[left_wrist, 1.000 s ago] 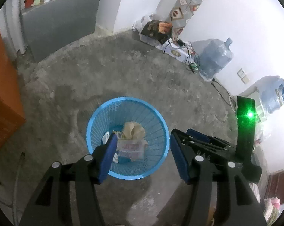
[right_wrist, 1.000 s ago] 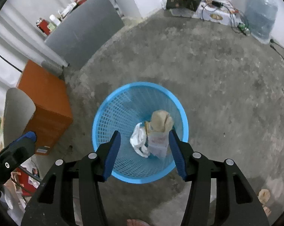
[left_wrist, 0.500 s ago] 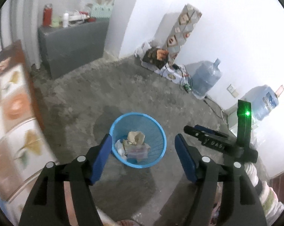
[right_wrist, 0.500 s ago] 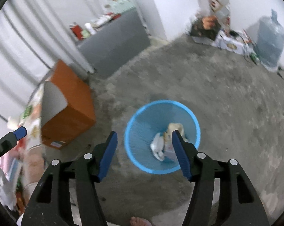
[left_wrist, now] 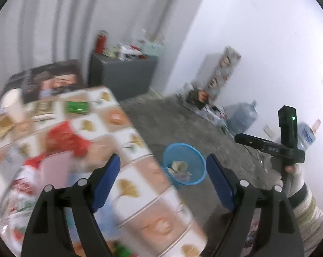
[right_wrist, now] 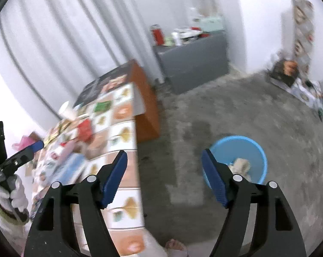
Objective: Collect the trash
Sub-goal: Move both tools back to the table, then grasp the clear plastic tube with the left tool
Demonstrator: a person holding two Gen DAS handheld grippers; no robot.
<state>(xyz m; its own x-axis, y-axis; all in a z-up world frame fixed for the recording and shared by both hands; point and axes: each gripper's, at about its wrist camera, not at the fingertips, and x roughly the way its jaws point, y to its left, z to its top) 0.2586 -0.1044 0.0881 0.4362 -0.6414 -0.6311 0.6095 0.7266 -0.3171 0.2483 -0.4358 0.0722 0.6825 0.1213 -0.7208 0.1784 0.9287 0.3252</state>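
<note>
Trash sits in the blue basket point(left_wrist: 184, 172) on the bare concrete floor point(right_wrist: 236, 111): crumpled tan paper point(left_wrist: 178, 165) and some paler scraps heaped at the bottom, seen from both wrist views. The basket stands upright, well apart from the walls, just beside the corner of the worktop point(left_wrist: 127, 132).

The left claw point(left_wrist: 163, 177) is held above that corner, its blue pads wide apart and opening further, with nothing between them; past them lie the worktop's edge and the basket beyond. The right claw point(right_wrist: 164, 177) is likewise spread and widening, empty, with the floor showing in the gap and the basket rim just behind its right pad.

The worktop is covered with a patterned cloth of squares, leaves and orange blotches. Litter lies on it, though blurred: a red wrapper point(left_wrist: 65, 138), a green packet point(left_wrist: 77, 107), a pink sheet point(left_wrist: 54, 169) and some printed packaging near the left edge. I cannot tell what each piece is.

From the left wrist view, a gloved hand point(left_wrist: 294, 175) grips the other tool's handle at the right. From the right wrist view, a gloved hand point(right_wrist: 14, 192) does the same at the left.

Against the far wall stands a grey cabinet point(right_wrist: 193, 62) with a red canister point(right_wrist: 157, 34) and clutter on top. A water jug point(left_wrist: 242, 115) rests near the white wall.
</note>
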